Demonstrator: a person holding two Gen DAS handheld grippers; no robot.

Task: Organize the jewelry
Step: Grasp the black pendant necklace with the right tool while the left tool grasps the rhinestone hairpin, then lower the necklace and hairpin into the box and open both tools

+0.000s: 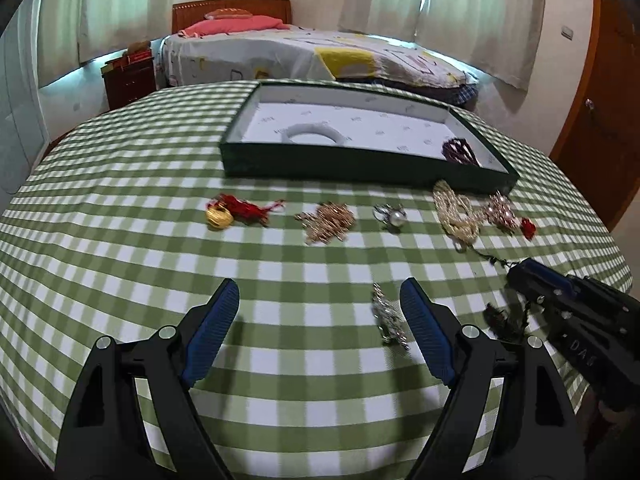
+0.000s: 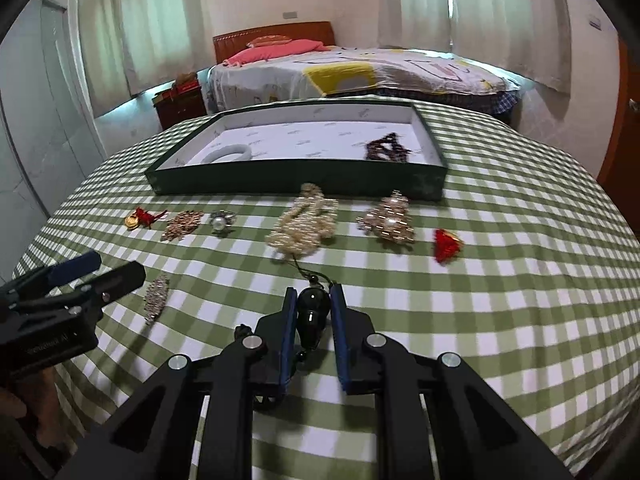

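A dark green tray (image 1: 320, 160) (image 2: 280, 182) with a white lining holds a white bangle (image 1: 314, 135) (image 2: 228, 155) and a dark beaded piece (image 1: 460, 151) (image 2: 387, 147). Several jewelry pieces lie in a row before it: gold charm with red tassel (image 1: 232, 212), gold brooch (image 1: 330, 222), pearl ring (image 1: 390, 216), pearl necklace (image 2: 304, 220), gold brooch (image 2: 388, 220), red charm (image 2: 446, 244). My right gripper (image 2: 313, 298) is shut on a black gourd pendant (image 2: 312, 312). My left gripper (image 1: 320, 292) is open over the cloth, beside a silver brooch (image 1: 388, 316) (image 2: 155, 298).
The table has a green-and-white checked cloth (image 1: 160, 240). A bed (image 1: 320, 56) stands behind it, with a wooden nightstand (image 1: 128, 80) on the left and a wooden door (image 1: 600, 120) on the right.
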